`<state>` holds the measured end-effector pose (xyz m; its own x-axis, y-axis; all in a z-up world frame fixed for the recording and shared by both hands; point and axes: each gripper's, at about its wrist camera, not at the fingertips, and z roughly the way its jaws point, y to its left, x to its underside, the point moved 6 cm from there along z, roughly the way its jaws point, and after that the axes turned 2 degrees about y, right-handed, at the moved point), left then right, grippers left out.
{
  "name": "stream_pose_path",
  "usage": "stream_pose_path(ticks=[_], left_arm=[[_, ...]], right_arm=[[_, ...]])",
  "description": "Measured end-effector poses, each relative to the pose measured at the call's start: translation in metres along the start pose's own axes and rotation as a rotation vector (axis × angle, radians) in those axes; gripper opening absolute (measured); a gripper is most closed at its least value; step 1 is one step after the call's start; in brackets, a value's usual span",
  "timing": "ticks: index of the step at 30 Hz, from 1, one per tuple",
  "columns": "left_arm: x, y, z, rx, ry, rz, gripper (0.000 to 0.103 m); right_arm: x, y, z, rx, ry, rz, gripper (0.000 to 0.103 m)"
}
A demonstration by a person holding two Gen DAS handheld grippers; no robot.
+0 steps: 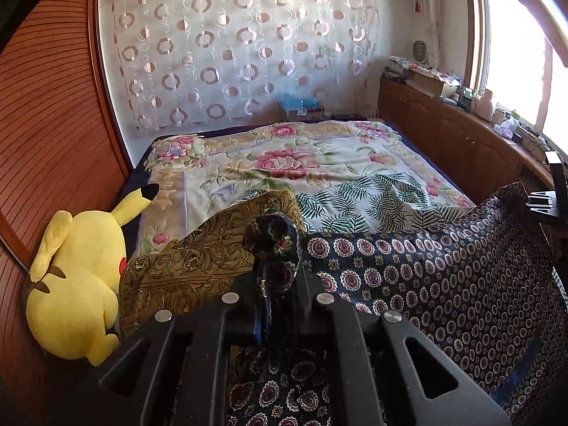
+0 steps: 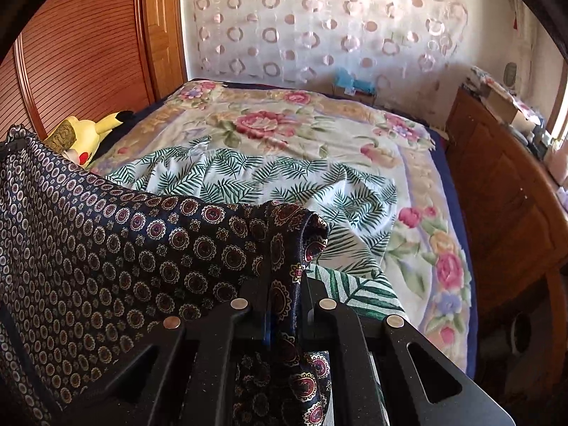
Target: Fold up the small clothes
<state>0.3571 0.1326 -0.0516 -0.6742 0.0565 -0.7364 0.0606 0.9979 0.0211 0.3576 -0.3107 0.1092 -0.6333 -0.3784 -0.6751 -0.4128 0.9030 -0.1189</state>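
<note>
A dark navy garment with round medallion print (image 1: 443,277) hangs stretched in the air between my two grippers above the bed. My left gripper (image 1: 275,269) is shut on one bunched corner of it; a gold paisley part (image 1: 198,259) of the cloth drapes to the left. My right gripper (image 2: 285,284) is shut on the other corner, and the navy garment (image 2: 106,241) spreads away to the left in the right wrist view. The right gripper's black frame (image 1: 553,191) shows at the far right of the left wrist view.
A white fern-print cloth (image 2: 269,184) lies rumpled on the floral blanket (image 2: 426,248) covering the bed. A yellow Pikachu plush (image 1: 78,284) lies at the bed's left by the wooden headboard (image 1: 46,124). A wooden cabinet (image 2: 514,195) with clutter runs along the right.
</note>
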Motion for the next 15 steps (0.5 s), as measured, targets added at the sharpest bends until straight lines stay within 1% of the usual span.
stream_pose_path(ticks=[7,8,10,11,15], left_arm=[[0.0,0.001,0.004,0.001,0.016,-0.002,0.013],[0.0,0.001,0.004,0.001,0.015,-0.003,0.014],[0.0,0.001,0.004,0.0,0.017,-0.002,0.019],[0.0,0.001,0.004,0.001,0.02,-0.004,0.021],[0.002,0.003,0.002,-0.006,0.019,-0.004,0.031]], right_arm=[[0.0,0.002,-0.001,-0.022,0.001,0.01,0.009],[0.002,0.003,0.005,-0.023,0.003,0.013,0.009],[0.003,0.005,0.007,-0.019,0.006,0.008,0.011],[0.004,0.006,0.014,-0.017,0.008,0.007,0.016],[0.006,0.009,0.015,-0.005,0.003,0.001,0.018]])
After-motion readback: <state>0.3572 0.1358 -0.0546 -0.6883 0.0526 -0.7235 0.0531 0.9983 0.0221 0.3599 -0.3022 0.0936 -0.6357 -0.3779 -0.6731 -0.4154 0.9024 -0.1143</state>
